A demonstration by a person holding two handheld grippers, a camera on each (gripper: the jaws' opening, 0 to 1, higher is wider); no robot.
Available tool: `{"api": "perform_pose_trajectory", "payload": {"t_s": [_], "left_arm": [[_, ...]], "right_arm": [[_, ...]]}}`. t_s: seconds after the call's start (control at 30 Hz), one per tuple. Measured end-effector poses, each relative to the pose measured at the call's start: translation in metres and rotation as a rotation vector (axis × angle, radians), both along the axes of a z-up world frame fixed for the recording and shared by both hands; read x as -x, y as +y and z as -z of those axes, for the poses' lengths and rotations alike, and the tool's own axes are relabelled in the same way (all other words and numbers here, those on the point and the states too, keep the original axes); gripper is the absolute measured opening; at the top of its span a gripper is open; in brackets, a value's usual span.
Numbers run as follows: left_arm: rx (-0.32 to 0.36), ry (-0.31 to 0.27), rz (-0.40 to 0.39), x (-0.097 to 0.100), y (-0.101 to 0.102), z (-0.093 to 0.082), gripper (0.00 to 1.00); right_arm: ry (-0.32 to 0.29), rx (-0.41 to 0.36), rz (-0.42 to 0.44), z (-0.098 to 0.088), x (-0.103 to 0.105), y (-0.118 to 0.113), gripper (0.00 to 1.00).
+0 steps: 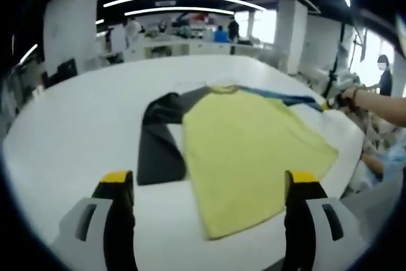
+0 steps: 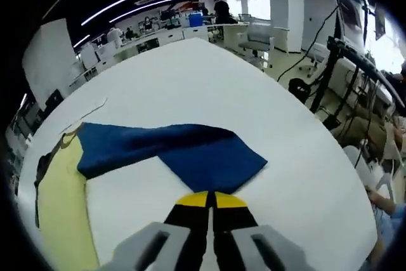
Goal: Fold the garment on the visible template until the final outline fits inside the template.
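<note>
On the white table [image 1: 76, 125] the garment [image 1: 247, 150] lies flat, yellow body centred, dark grey sleeve [image 1: 158, 150] toward the left edge, blue sleeve [image 2: 184, 150] toward the right edge. Left gripper [image 1: 209, 188] hangs over the near edge, jaws wide apart and empty, hem just ahead. Right gripper [image 2: 210, 200], jaws closed on the blue sleeve's cuff, is the nearer one; likely next move is folding it leftward over the body, path unobstructed.
</note>
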State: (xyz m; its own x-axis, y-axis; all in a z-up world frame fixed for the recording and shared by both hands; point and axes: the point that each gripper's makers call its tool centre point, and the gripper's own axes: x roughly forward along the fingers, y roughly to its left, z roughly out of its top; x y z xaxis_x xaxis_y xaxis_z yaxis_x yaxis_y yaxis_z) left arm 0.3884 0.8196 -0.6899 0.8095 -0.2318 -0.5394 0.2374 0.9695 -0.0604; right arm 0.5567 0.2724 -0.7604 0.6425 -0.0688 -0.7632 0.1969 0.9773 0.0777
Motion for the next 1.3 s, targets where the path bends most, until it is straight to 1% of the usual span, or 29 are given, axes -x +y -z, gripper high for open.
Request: {"api": "perform_pose_trajectory", "payload": {"t_s": [0.07, 0.13, 0.2, 0.23, 0.3, 0.43, 0.63, 0.77, 0.8, 0.87, 0.97, 1.07, 1.17, 1.3], "left_arm": [[-0.001, -0.001, 0.003, -0.001, -0.001, 0.0, 0.95], [-0.002, 0.003, 0.003, 0.0, -0.003, 0.001, 0.95], [-0.003, 0.005, 0.007, 0.001, -0.007, 0.002, 0.95], [-0.002, 0.007, 0.009, 0.001, -0.009, 0.002, 0.95], [0.0, 0.01, 0.013, 0.002, -0.011, 0.003, 0.95], [-0.002, 0.013, 0.019, 0.002, -0.006, 0.007, 0.94], [-0.005, 0.009, 0.021, 0.001, -0.001, 0.008, 0.94], [-0.005, 0.008, 0.021, 0.001, 0.001, 0.009, 0.94], [-0.005, 0.008, 0.021, 0.001, 0.001, 0.009, 0.94], [-0.005, 0.01, 0.022, 0.002, -0.002, 0.009, 0.94], [-0.005, 0.009, 0.023, 0.002, -0.001, 0.009, 0.94], [-0.003, 0.008, 0.023, 0.003, -0.007, 0.007, 0.95], [-0.005, 0.01, 0.029, 0.003, -0.011, 0.005, 0.94], [-0.009, 0.007, 0.034, 0.003, -0.009, 0.005, 0.94]], "right_arm": [[0.006, -0.004, -0.008, -0.002, 0.003, -0.005, 0.0], [0.004, -0.035, -0.011, -0.005, 0.004, -0.009, 0.0], [0.014, -0.028, -0.025, -0.003, 0.003, -0.017, 0.0], [0.019, -0.026, -0.034, -0.005, 0.008, -0.015, 0.0], [0.031, -0.024, -0.05, -0.005, 0.009, -0.018, 0.0], [0.047, -0.01, -0.08, -0.006, 0.016, -0.016, 0.0], [0.097, 0.047, -0.133, -0.003, 0.021, -0.031, 0.0], [0.128, 0.11, -0.162, 0.0, 0.024, -0.045, 0.0], [0.135, 0.116, -0.16, 0.001, 0.024, -0.048, 0.0], [0.147, 0.134, -0.17, 0.001, 0.026, -0.052, 0.0], [0.159, 0.144, -0.17, 0.001, 0.027, -0.059, 0.0], [0.17, 0.151, -0.175, 0.006, 0.026, -0.067, 0.0], [0.174, 0.149, -0.181, 0.009, 0.027, -0.067, 0.0], [0.184, 0.146, -0.181, 0.011, 0.028, -0.066, 0.0]]}}
